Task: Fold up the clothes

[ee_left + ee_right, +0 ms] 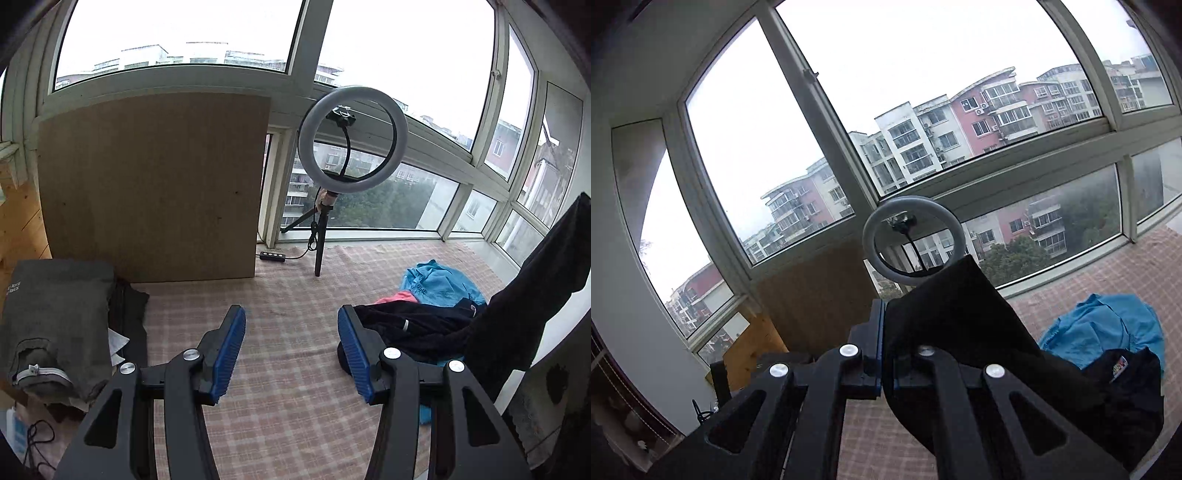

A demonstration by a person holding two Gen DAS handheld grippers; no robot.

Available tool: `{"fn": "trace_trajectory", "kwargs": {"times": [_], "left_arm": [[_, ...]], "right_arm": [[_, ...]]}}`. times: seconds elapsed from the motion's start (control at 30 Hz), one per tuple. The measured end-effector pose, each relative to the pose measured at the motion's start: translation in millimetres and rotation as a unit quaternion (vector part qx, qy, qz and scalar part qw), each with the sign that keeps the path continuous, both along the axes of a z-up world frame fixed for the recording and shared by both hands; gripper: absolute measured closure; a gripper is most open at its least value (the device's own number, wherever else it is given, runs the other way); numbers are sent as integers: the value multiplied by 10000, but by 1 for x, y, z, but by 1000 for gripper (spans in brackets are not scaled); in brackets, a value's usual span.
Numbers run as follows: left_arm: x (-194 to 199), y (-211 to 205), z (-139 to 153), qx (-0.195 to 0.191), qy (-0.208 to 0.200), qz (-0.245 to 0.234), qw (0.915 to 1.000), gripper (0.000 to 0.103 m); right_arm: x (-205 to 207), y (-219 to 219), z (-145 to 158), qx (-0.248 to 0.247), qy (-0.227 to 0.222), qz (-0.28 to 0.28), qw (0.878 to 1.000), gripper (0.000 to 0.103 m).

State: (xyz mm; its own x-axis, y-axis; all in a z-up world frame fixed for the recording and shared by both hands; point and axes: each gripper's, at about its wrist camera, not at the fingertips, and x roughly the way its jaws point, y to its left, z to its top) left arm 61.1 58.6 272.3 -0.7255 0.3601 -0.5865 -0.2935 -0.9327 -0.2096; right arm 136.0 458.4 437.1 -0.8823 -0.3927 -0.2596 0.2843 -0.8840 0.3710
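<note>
Surface checked cloth | left tongs spread | right tongs pinching black garment

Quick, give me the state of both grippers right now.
Left gripper: open, holding nothing, above the checked cloth.
Right gripper: closed on the black garment, lifted up.

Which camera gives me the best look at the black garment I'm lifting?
The left wrist view: the black garment hangs in a long drape from the upper right down to the clothes pile. The right wrist view shows only the pinched corner in the right gripper, the cloth covering one of its fingers.
</note>
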Motion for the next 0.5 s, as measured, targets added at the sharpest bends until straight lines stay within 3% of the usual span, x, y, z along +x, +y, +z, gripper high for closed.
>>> {"fn": "trace_trajectory", "kwargs": {"times": [0.1, 0.2, 0.23, 0.3, 0.33, 0.37, 0.43, 0.5], "left_arm": [[10, -22, 6, 98, 115, 147, 9998, 53], [20, -44, 10, 136, 220, 409, 9988, 51], [24, -53, 11, 159, 244, 500, 9983, 50], [31, -69, 9, 154, 270, 690, 9971, 49], [35, -76, 9, 149, 282, 785, 9964, 48], [38, -83, 7, 112, 283, 893, 9955, 48], [43, -95, 0, 37, 217, 1091, 9938, 46], [45, -102, -9, -3, 85, 1211, 9926, 46]], "right_arm": [[-21, -69, 34, 179, 257, 764, 9966, 100], [-46, -130, 41, 567, 178, 1151, 9916, 100], [-57, -148, 32, 636, -57, 1386, 9883, 100], [-80, -174, 0, 908, -722, 1754, 9776, 98], [-91, -182, -21, 1052, -1045, 1809, 9723, 91], [-100, -182, -45, 1187, -1337, 1718, 9688, 76], [-110, -167, -95, 1317, -1700, 1454, 9657, 60], [-127, -142, -152, 1581, -2085, 929, 9607, 53]]}}
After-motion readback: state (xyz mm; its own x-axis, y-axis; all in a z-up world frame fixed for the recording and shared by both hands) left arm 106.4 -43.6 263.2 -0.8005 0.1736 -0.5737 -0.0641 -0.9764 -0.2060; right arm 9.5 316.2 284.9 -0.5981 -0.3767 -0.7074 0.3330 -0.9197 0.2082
